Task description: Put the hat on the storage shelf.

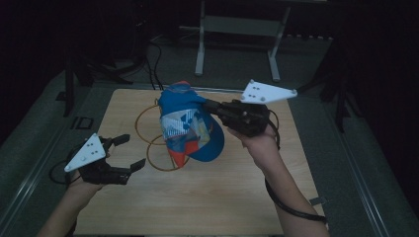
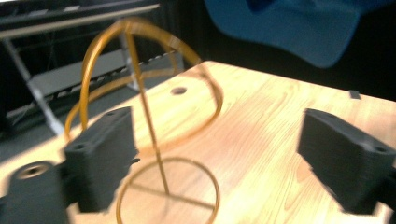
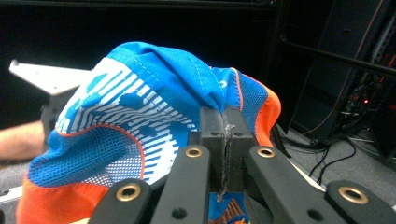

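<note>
right gripper (image 1: 210,104): clamped on blue-orange cap (image 1: 190,126), raised over desk (image 1: 217,197) | left gripper (image 1: 129,152): jaws apart, empty, beside wire stand (image 2: 154,140)

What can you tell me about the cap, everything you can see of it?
The cap is blue cloth with an orange panel and trim, white mesh at one side and a white striped print. Its blue brim hangs downward. It is crumpled and held up in the air above the wooden table, over a gold wire stand. The right gripper has its jaws pinched shut on a fold of the fabric; nothing else touches it.
</note>
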